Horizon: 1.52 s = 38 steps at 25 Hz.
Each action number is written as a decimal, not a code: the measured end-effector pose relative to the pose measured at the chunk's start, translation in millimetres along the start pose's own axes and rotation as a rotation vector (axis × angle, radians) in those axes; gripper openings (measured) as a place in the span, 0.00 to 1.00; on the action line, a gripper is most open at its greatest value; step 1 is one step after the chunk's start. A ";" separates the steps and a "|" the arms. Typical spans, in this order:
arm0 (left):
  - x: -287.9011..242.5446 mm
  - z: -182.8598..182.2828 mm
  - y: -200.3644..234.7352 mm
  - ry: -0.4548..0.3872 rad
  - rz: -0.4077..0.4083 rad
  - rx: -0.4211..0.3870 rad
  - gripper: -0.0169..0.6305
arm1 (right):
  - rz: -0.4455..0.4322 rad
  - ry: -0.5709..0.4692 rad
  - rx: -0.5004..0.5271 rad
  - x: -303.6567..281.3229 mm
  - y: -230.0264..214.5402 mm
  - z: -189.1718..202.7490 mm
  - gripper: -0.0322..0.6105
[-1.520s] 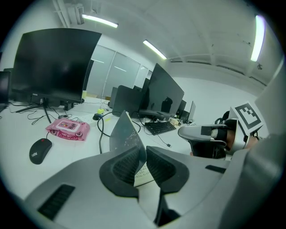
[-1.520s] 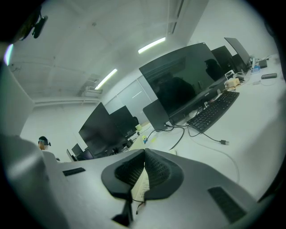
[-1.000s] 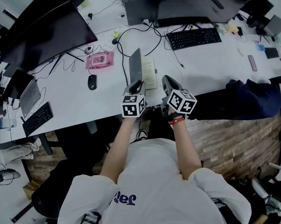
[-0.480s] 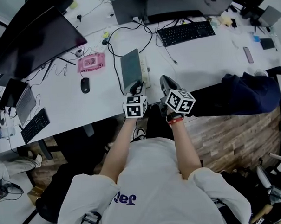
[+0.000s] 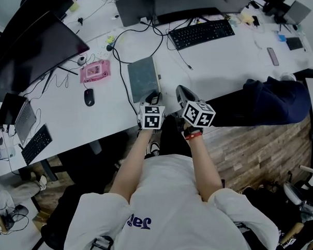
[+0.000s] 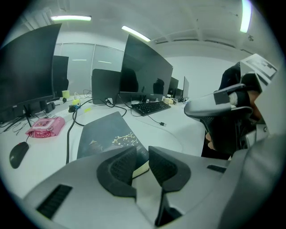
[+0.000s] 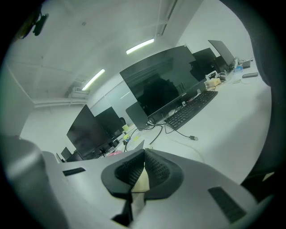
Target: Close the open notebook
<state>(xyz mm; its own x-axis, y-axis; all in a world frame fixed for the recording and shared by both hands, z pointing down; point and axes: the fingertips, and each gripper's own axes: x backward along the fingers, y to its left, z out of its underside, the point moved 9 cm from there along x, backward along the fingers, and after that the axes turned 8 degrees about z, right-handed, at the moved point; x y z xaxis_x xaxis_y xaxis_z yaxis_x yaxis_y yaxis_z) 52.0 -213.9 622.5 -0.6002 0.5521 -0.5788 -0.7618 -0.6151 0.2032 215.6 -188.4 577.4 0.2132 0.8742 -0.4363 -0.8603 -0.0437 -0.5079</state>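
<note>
The notebook (image 5: 143, 78) lies flat on the white desk (image 5: 221, 67) with its dark teal cover up; no page shows in the head view. My left gripper (image 5: 153, 96) hovers at its near edge. In the left gripper view the patterned cover (image 6: 105, 136) stretches away beyond the jaws. The left gripper (image 6: 142, 154) is opening, and only the notebook's near corner with its cream page edge shows through the gap, untouched by the pads. My right gripper (image 5: 180, 91) hangs just right of the notebook, and its (image 7: 144, 154) jaws meet at the tips with nothing held.
A black cable (image 5: 117, 61) runs along the notebook's left side. A pink pouch (image 5: 94, 71) and a mouse (image 5: 88, 97) lie further left. A keyboard (image 5: 200, 33) and monitors stand behind. A dark jacket (image 5: 272, 101) drapes over the desk's front edge at right.
The cover, upright a second ago with a cream page showing beside it, has swung down flat onto the pages. My left gripper sank toward the desk; the right shifted slightly.
</note>
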 end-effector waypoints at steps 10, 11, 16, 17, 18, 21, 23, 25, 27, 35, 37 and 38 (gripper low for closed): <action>-32.6 26.6 -3.1 0.105 -0.061 -0.095 0.18 | 0.038 0.008 -0.020 2.7 -12.0 7.6 0.07; -33.2 26.8 -3.7 0.104 -0.062 -0.100 0.18 | 0.039 0.007 -0.021 3.0 -13.3 7.7 0.07; -34.6 27.7 -1.3 0.067 0.012 -0.078 0.19 | 0.031 0.015 -0.020 4.1 -14.5 10.4 0.07; -33.5 27.2 0.4 0.061 0.036 -0.065 0.20 | 0.029 0.018 -0.017 4.5 -13.3 11.3 0.07; -31.3 26.4 2.2 0.054 0.056 -0.053 0.20 | 0.026 0.019 -0.014 5.0 -11.2 12.1 0.07; -15.5 18.0 5.6 0.019 0.071 -0.016 0.21 | 0.012 0.016 0.003 7.4 0.0 11.3 0.07; 0.7 10.2 5.6 -0.012 0.074 0.012 0.21 | 0.003 0.011 0.025 10.3 9.1 9.4 0.07; 19.4 4.0 5.6 -0.046 0.078 0.037 0.21 | -0.003 0.006 0.045 14.5 18.5 7.5 0.07; 39.3 -3.1 7.6 -0.084 0.075 0.049 0.21 | -0.011 -0.004 0.076 17.6 29.1 3.3 0.07; 124.5 -21.4 21.7 -0.270 0.028 0.055 0.18 | -0.034 -0.028 0.220 36.7 64.4 4.1 0.07; 145.7 -23.2 26.3 -0.295 -0.002 0.042 0.17 | -0.042 -0.042 0.248 43.1 75.3 3.5 0.07; 155.6 -23.8 28.6 -0.308 -0.018 0.041 0.16 | -0.047 -0.052 0.263 46.4 80.7 2.6 0.07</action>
<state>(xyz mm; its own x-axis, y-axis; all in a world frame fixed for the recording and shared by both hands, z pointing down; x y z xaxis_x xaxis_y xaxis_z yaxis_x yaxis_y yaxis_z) -57.4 -159.0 519.5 -0.6273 0.7111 -0.3176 -0.7785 -0.5839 0.2301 154.9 -150.1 518.0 0.2373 0.8961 -0.3752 -0.9423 0.1185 -0.3130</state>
